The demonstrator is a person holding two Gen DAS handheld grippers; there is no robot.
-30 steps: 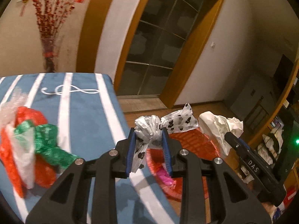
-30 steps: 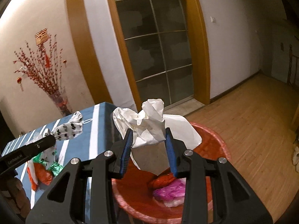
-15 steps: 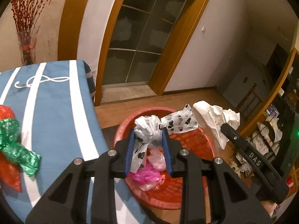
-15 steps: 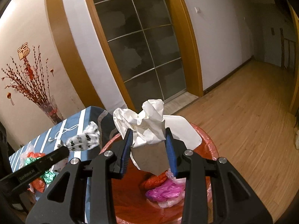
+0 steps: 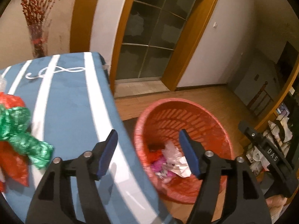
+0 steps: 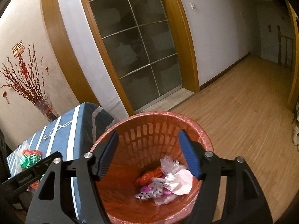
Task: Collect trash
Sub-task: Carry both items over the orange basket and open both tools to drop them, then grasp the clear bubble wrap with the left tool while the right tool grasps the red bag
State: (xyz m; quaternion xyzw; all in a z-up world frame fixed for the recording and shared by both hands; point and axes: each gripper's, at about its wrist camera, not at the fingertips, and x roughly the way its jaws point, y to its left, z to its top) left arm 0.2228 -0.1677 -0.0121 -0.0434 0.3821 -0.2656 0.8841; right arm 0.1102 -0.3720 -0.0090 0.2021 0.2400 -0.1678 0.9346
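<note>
A red slotted waste basket (image 5: 222,130) (image 6: 203,140) stands on the floor beside the table. At its bottom lie the white crumpled paper (image 6: 179,183) (image 5: 182,166), the black-spotted plastic bag (image 6: 155,186) and pink and orange scraps. My left gripper (image 5: 147,136) hangs over the table edge and the basket, its jaws opening with nothing between them. My right gripper (image 6: 147,136) hovers over the basket, jaws opening and empty as well. On the table lie a green foil bag (image 5: 20,132) (image 6: 28,159) and a red plastic bag (image 5: 13,166).
The table wears a blue cloth with white stripes (image 5: 69,100) (image 6: 61,130). A vase of red branches (image 6: 43,106) stands behind it. A sliding glass door (image 6: 138,56) and bare wooden floor (image 6: 239,112) lie beyond. Clutter (image 5: 276,130) sits at the right.
Both grippers have opened over the basket. The spotted bag fell from the left one and the white paper from the right one into the basket. Both hands sank a little.
</note>
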